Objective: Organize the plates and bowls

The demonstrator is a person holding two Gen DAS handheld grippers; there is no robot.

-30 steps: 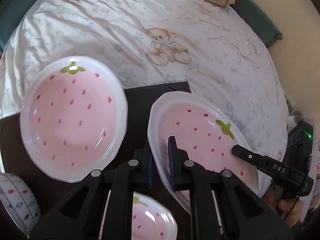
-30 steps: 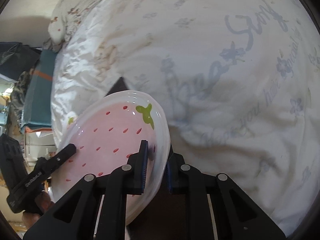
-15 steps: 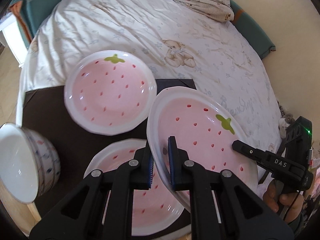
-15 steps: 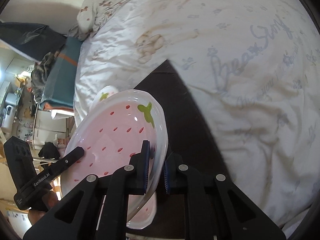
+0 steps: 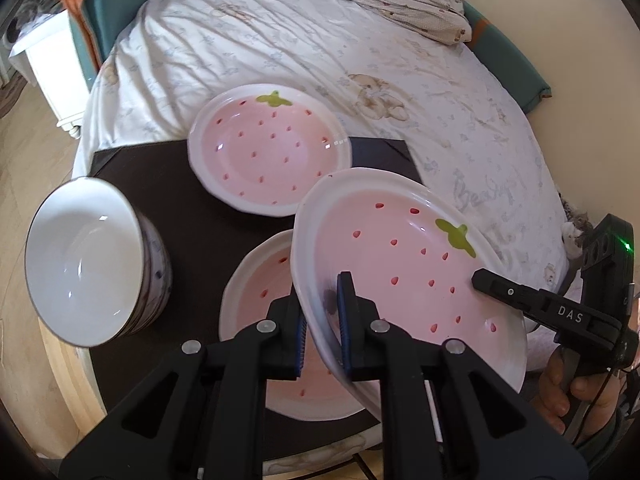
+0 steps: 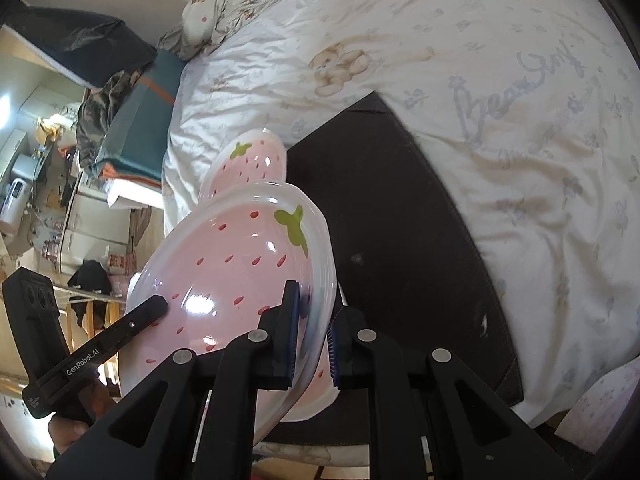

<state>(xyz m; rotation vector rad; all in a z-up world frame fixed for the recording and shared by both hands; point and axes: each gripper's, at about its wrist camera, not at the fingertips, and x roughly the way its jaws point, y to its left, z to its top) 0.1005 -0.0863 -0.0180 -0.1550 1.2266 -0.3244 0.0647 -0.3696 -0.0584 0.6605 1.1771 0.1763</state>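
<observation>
The left wrist view looks forward and down along its fingers point(image 5: 345, 300) from close above the dark table point(image 5: 192, 220), facing the bed point(image 5: 320, 60) beyond. The right wrist view looks along its own fingers point(image 6: 289, 312) from the opposite side, tilted, also near. Both share the raised strawberry plate point(image 5: 408, 264) point(image 6: 240, 264), the table and the bed's bear-print sheet.

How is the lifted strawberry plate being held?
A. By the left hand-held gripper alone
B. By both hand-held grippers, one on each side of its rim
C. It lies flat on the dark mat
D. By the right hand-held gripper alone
B: the left hand-held gripper and the right hand-held gripper each clamp the rim of the tilted strawberry plate.
</observation>
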